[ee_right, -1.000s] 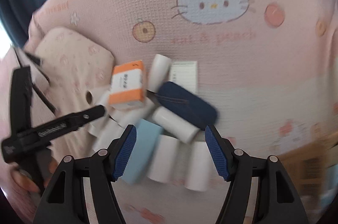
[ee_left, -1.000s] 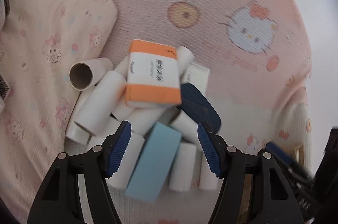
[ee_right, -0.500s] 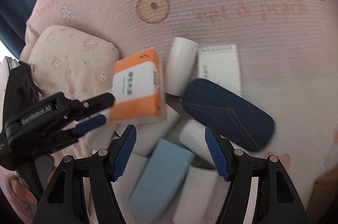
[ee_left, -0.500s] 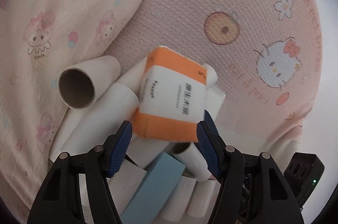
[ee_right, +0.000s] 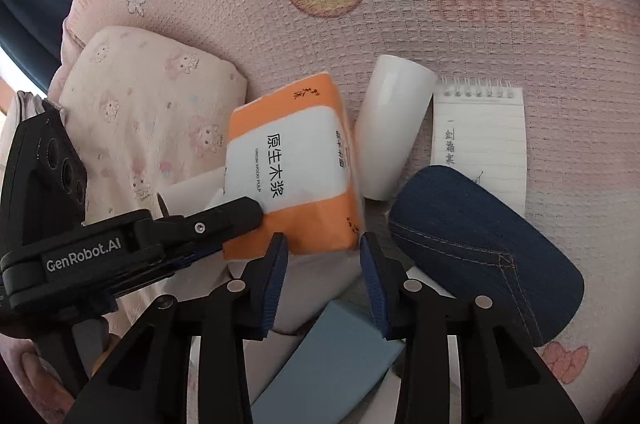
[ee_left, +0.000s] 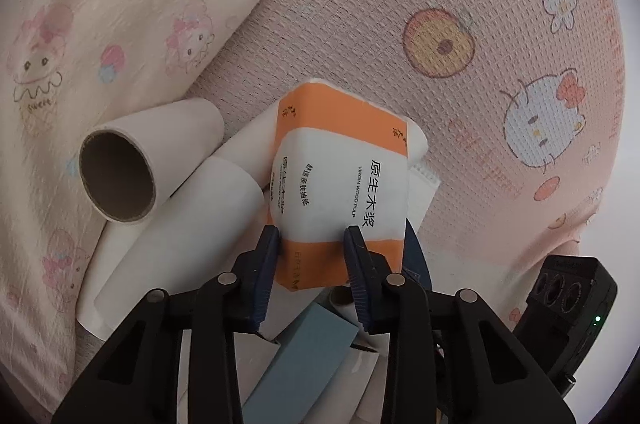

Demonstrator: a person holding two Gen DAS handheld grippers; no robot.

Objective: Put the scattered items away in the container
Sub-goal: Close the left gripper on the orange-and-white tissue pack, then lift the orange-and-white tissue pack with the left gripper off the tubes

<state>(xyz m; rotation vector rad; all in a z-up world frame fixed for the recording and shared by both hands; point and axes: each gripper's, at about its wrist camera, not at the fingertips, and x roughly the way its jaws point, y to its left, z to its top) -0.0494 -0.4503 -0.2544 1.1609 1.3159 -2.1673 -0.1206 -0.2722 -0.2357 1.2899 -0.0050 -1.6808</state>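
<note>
An orange-and-white tissue pack lies on top of a pile of white cardboard tubes on a pink cartoon bedsheet. My left gripper is closing, with the pack's near end pinched and dented between its blue pads. From the right wrist view, its upper finger lies across the pack. My right gripper is closing too, and the pack's near right corner fills the gap between its tips. A light blue box lies under both grippers. No container is in view.
A denim pouch lies right of the pack, partly over a spiral notepad. A white tube stands between the pack and the notepad. A patterned pillow borders the pile on the left. The right gripper's camera housing shows at the lower right.
Both grippers have come down and in toward the pile. Their jaws have narrowed from wide apart, the left around the pack's near end and the right around its corner.
</note>
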